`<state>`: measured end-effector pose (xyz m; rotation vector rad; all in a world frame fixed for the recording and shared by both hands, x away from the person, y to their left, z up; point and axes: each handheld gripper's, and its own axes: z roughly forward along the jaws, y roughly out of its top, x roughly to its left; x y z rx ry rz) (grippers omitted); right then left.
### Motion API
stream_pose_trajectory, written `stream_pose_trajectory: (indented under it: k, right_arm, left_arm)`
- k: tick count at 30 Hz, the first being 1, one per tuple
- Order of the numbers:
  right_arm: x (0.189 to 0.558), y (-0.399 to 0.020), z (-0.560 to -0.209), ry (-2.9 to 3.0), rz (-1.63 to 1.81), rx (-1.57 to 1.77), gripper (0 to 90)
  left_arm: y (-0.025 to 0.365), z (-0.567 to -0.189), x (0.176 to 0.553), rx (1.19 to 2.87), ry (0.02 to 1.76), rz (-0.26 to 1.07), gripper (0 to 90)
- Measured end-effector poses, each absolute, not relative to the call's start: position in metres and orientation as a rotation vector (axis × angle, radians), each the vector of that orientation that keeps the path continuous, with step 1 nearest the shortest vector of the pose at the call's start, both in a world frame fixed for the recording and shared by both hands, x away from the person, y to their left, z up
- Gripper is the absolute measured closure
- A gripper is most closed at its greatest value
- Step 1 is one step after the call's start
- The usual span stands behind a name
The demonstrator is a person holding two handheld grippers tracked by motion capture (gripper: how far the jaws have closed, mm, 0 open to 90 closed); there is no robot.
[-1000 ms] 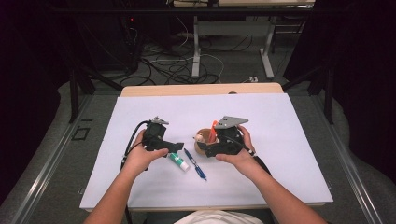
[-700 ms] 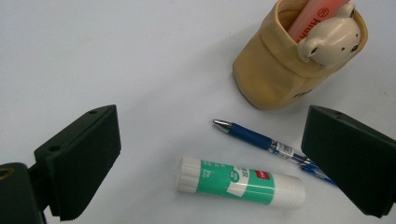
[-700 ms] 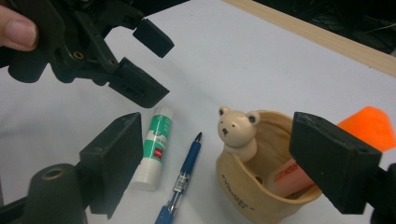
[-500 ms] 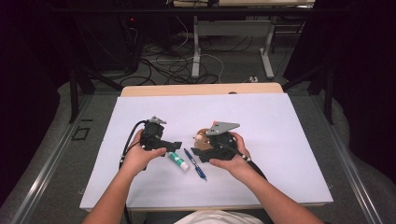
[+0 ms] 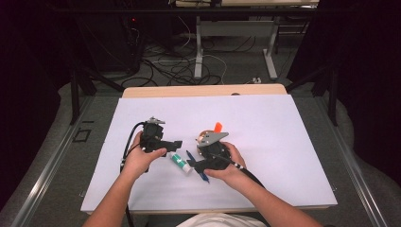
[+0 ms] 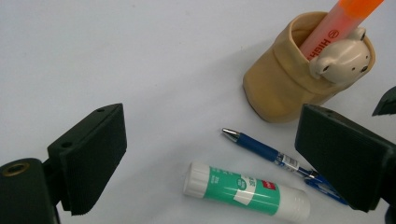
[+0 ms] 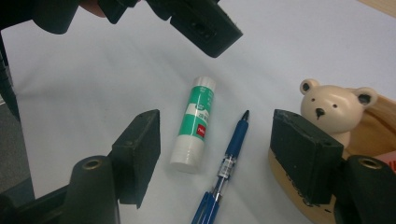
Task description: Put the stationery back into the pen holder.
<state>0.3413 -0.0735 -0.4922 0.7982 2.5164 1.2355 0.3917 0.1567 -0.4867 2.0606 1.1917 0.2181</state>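
On the white tabletop [image 5: 283,142] the bear-faced holder [image 6: 299,79] already has an orange highlighter [image 6: 336,23], while the glue stick [image 7: 194,126] and blue pen [image 7: 231,158] still lie loose between the right claw [image 7: 215,154], whose empty jaws have just been closing, and the wide-open, empty left claw [image 6: 210,158].

Around the glue stick [image 5: 180,161] the room is tight: the blue pen [image 5: 197,166] lies just beside it on the far side from the left tongs [image 5: 177,144], and past the pen stands the bear pen holder [image 6: 299,70]. Beyond the holder the white tabletop [image 5: 283,123] lies bare.
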Motion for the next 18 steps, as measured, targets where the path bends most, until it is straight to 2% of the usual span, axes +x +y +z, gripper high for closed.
stream_pose_trajectory:
  k: [11, 18]
  right_arm:
    - [0.345, -0.07, -0.507, 2.552, 1.238, 0.882, 42.8]
    - [0.346, -0.065, -0.513, 2.608, 1.222, 0.954, 46.3]
  left_arm:
    - [0.162, -0.489, 0.369, 1.991, 1.166, 0.324, 8.0]
    - [0.165, -0.495, 0.361, 1.976, 1.159, 0.329, 2.4]
